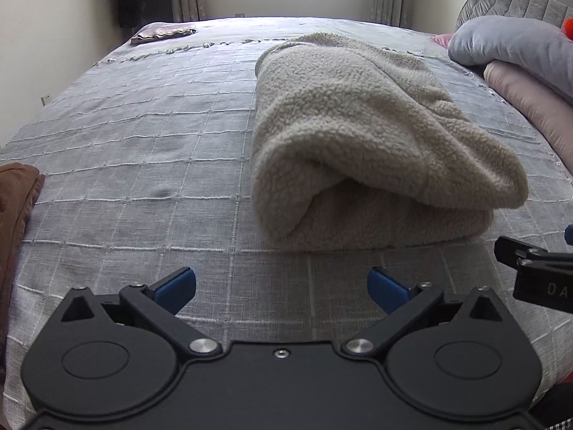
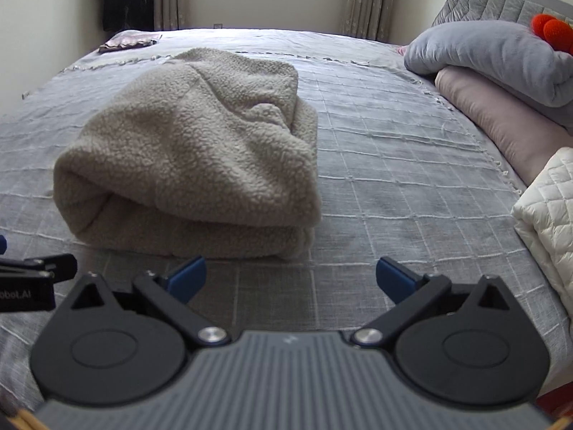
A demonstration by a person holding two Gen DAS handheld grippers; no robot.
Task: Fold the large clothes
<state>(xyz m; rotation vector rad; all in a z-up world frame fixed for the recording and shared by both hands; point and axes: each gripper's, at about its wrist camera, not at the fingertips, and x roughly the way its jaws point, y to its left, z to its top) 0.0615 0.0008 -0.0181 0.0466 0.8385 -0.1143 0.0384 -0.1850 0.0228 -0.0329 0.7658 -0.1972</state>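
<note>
Left wrist view had the left gripper (image 1: 281, 283) low over the bedspread (image 1: 125, 143), its blue pads spread wide with nothing between them. Ahead and a little to its right lay the fleece (image 1: 358, 136), already folded into a thick bundle with the rolled edge facing the tool. The right gripper (image 2: 290, 276) sat just beside the left one, likewise spread and empty, with the fleece ahead and to its left. Both tools stood apart from the cloth, which suggested the fold was finished or close to it and the hands were held back to clear the bundle.

Room was uneven. Left of the left gripper the bedspread ran bare up to a brown garment (image 1: 18, 215) at the near edge. Right of the right gripper a white quilted jacket (image 2: 548, 215) lay close, with pillows (image 2: 501, 71) stacked further ahead on that side. Beyond the fleece the bed stayed mostly open, save a small dark cloth (image 2: 129, 41) near the far edge. Any further push would probably have gone best forward or leftward.
</note>
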